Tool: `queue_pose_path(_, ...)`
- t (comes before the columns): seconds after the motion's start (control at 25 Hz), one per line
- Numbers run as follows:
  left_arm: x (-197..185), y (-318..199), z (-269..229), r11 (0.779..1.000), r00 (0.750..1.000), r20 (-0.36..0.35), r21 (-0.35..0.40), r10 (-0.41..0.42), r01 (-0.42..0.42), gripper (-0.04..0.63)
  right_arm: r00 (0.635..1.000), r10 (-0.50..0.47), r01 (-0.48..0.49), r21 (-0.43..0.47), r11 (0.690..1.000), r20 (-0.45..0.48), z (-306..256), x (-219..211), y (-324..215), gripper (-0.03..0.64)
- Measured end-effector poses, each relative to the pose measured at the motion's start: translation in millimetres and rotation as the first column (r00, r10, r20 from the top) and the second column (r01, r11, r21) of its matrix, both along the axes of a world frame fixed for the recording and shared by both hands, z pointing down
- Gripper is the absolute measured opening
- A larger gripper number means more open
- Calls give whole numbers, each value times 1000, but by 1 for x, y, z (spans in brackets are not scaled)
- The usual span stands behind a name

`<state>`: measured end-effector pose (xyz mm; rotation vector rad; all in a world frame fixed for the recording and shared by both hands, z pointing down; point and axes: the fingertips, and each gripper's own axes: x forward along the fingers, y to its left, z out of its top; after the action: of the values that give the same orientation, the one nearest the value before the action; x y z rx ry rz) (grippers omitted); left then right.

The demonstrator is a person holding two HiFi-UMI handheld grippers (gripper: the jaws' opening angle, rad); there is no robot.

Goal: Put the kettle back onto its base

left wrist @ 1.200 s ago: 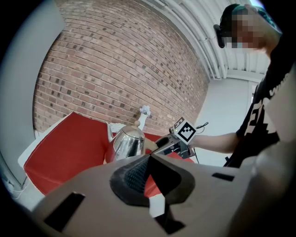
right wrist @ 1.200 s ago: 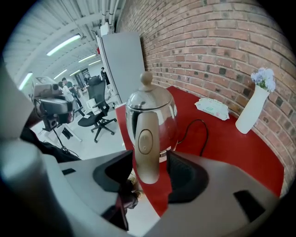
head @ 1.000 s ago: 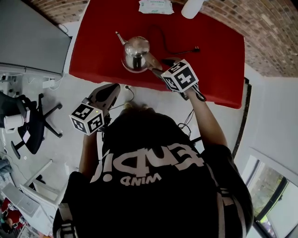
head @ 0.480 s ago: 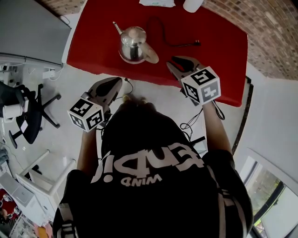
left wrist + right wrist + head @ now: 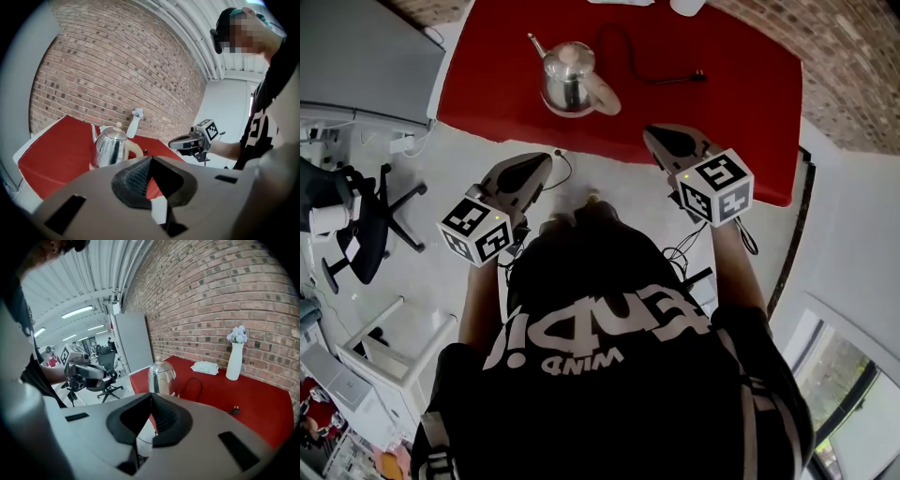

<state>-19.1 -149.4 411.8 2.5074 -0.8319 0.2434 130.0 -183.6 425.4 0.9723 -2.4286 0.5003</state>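
A shiny steel kettle (image 5: 565,75) with a thin spout and a beige handle stands upright on its round base (image 5: 575,112) near the front of the red table (image 5: 722,112). It shows in the left gripper view as the kettle (image 5: 109,148) and in the right gripper view as the kettle (image 5: 161,376). My right gripper (image 5: 653,137) hangs off the table's front edge, to the right of the kettle and apart from it, shut and empty. My left gripper (image 5: 546,159) is below the table edge, shut with nothing in it.
A black cord (image 5: 630,66) runs across the table to a loose plug (image 5: 698,77). A white vase (image 5: 234,359) and a tissue pack (image 5: 205,367) stand by the brick wall. An office chair (image 5: 361,234) and grey cabinet (image 5: 356,75) are at the left.
My right gripper let go of the kettle's handle, drew back off the table toward me and shut. The left gripper shifted slightly. The kettle stayed where it stands.
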Motion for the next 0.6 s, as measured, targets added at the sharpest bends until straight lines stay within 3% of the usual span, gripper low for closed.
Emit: queue_pose_path(0.6, -52, 53, -6, 1000, 999, -38, 2, 20, -19, 9, 997, -65, 64, 21, 998, 51, -24, -37, 69, 20)
